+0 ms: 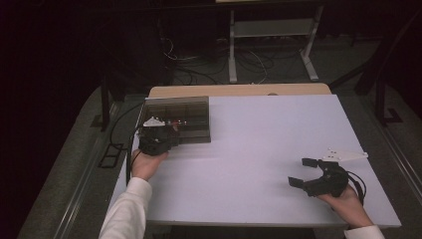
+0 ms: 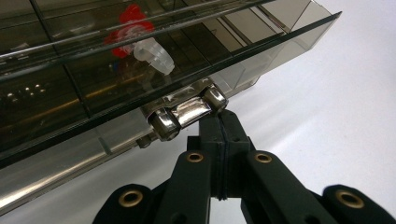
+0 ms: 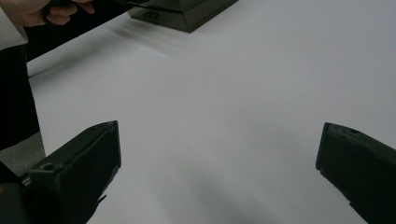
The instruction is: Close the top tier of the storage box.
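**Closing in on the clasp: left jaws together at the smoked box**

Pressing right up to the box now, the left gripper (image 2: 219, 119) has its two black jaws brought fully together, tips meeting at the shiny metal latch (image 2: 184, 114) on the front edge of the smoked plastic organizer box (image 2: 56, 98). Tips touch the latch's right end; nothing sits between the jaws, so it is a nudge, not a pinch. Through the tinted lid you can make out dividers, and a red and clear plastic piece (image 2: 140, 39) lying in one compartment. From the high view, the box sits at the far left of the white table (image 1: 259, 149), near its back edge, with the left hand (image 1: 147, 164) just in front of it.

Over on the other side, the right gripper (image 1: 300, 172) rests low near the table's right front corner, well apart from the box, jaws spread wide with bare tabletop between them and nothing held.
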`<state>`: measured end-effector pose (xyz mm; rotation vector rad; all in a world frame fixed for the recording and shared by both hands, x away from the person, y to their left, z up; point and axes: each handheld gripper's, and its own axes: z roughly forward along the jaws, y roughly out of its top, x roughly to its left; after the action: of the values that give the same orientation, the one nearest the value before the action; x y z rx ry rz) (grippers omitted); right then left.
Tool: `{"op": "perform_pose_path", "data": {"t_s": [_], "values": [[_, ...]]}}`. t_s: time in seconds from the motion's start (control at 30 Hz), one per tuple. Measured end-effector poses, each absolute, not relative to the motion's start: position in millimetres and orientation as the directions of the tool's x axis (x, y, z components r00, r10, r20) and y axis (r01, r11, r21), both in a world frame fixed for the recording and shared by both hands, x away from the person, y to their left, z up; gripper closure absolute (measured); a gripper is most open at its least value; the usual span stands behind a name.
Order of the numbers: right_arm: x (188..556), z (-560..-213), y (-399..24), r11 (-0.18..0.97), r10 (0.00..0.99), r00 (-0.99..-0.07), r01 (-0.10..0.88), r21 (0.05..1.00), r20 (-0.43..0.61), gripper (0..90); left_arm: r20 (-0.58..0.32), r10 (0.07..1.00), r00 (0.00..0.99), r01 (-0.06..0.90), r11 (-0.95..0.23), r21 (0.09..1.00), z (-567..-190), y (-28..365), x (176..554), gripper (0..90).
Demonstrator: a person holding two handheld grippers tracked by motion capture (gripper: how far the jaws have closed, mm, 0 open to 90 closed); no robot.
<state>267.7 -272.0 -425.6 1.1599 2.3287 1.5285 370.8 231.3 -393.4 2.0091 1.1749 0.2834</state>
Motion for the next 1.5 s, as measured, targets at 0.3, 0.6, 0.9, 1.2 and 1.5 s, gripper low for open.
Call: {"op": "perform_pose_path", "data": {"t_s": [0.3, 0.6, 0.9, 1.2, 1.5], "values": [[267.9, -426.3, -272.1, 0.196, 0.652, -0.7, 0.529, 0.826, 0.293, 0.4, -0.181, 0.817, 0.547, 0.644, -0.274, 0.714, -394.7, 232.1, 373.8, 89.1], [267.9, -426.5, -271.8, 0.199, 0.65, -0.701, 0.531, 0.824, 0.294, 0.3, -0.163, 0.818, 0.551, 0.643, -0.292, 0.708, -390.6, 230.2, 379.7, 89.1], [267.9, -427.5, -270.4, 0.206, 0.648, -0.703, 0.533, 0.821, 0.293, 0.4, -0.165, 0.822, 0.545, 0.645, -0.286, 0.709, -390.9, 230.2, 384.9, 89.1], [267.9, -427.7, -270.5, 0.207, 0.649, -0.702, 0.534, 0.82, 0.294, 0.4, -0.166, 0.825, 0.54, 0.641, -0.275, 0.717, -392.2, 231.4, 388.7, 89.0], [268.2, -428.9, -269.0, 0.216, 0.644, -0.706, 0.538, 0.815, 0.296, 0.4, -0.176, 0.83, 0.528, 0.636, -0.25, 0.73, -392.4, 233.2, 388.9, 88.9]]}}
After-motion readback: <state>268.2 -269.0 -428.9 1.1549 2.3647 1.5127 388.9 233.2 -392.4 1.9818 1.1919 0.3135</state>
